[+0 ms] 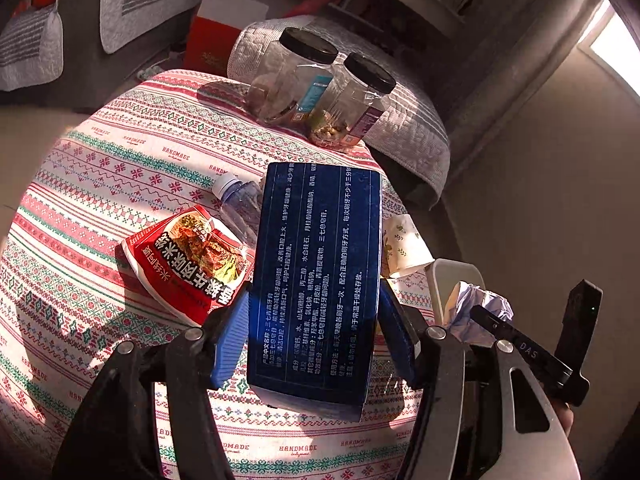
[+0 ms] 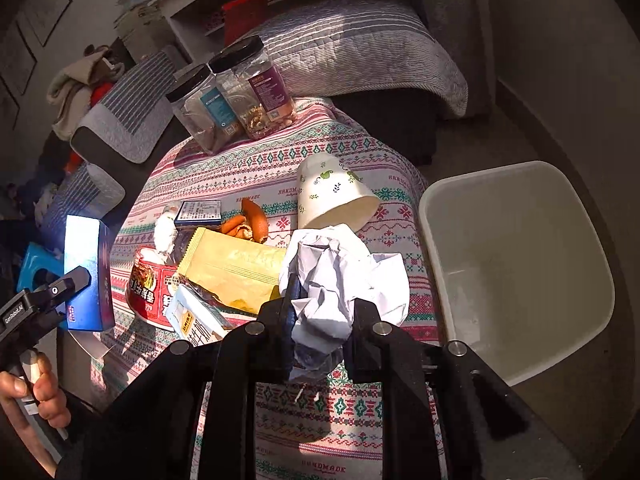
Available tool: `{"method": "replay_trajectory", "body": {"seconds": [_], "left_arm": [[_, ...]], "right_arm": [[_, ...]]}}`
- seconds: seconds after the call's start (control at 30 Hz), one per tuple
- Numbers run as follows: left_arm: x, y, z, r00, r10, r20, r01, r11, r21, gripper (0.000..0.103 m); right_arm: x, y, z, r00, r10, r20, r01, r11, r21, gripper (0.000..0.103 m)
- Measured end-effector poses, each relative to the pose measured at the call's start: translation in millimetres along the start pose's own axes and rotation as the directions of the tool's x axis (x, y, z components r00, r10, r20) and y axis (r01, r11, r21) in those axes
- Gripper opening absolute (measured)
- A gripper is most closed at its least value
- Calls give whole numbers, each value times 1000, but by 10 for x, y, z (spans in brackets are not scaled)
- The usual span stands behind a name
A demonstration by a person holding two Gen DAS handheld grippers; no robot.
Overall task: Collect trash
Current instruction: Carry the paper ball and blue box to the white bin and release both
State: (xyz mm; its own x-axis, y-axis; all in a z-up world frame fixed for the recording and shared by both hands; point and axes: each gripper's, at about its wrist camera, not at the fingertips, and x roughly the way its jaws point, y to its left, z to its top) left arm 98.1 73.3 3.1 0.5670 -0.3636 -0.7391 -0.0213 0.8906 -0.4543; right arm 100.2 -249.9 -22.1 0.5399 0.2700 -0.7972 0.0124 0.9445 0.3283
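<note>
Both hands loaded, nothing binned yet. Left gripper point(image 1: 314, 340) clamps the dark blue cardboard box point(image 1: 316, 280), held above the patterned tablecloth point(image 1: 120, 152). Right gripper point(image 2: 320, 320) pinches the crumpled white paper ball point(image 2: 340, 276), just beside the white plastic bin point(image 2: 516, 264), which looks empty, though its floor is dim. Remaining on the cloth: red noodle packet point(image 1: 188, 260), clear plastic bottle point(image 1: 240, 204), floral paper cup point(image 2: 332, 196), yellow wrapper point(image 2: 236, 264), orange peel point(image 2: 248, 220).
</note>
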Motion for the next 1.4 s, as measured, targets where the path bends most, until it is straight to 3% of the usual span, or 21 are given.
{"method": "replay_trajectory", "body": {"seconds": [0.17,0.3,0.43,0.53,0.7,0.97,1.07,1.13,1.23,1.4], "left_arm": [[132,-379,-144,999,-40,-10,40,999,9,60],[331,-843,-399,993,-108,-47,109,994,22,60],[582,-1443,-532,971,-222,-92,228,971,69,60],[920,-1834,-663,953,-268,-145,281,956,80,60],[1528,-2255,-893,929,-293,-225,315,947,68,60],[2107,-2496,-986,930,-261,-258,284,957,56,62],[2283,-2504,-1029,920,-257,-297,280,959,37,65],[2415,-2468,-1023,913,-250,-323,265,964,2,67],[2394,-2407,-1014,919,-240,-312,257,966,17,74],[2202,-2240,-916,931,-216,-296,237,971,35,75]], "right_arm": [[-195,-335,50,999,8,52,-14,994,105,18],[-482,-769,69,986,-54,157,6,956,292,18],[-595,-1249,11,982,-51,184,-42,883,467,18],[-616,-1492,-46,982,-35,184,-72,835,545,18],[-541,-1656,-43,989,-66,130,-22,815,579,18],[-358,-1858,-22,994,-88,61,31,785,618,18],[-304,-1842,12,995,-82,51,34,790,612,24],[-372,-1876,13,992,-108,72,40,784,619,42],[-453,-1906,10,985,-142,103,47,779,626,46],[-455,-1929,3,985,-133,114,31,771,636,46]]}}
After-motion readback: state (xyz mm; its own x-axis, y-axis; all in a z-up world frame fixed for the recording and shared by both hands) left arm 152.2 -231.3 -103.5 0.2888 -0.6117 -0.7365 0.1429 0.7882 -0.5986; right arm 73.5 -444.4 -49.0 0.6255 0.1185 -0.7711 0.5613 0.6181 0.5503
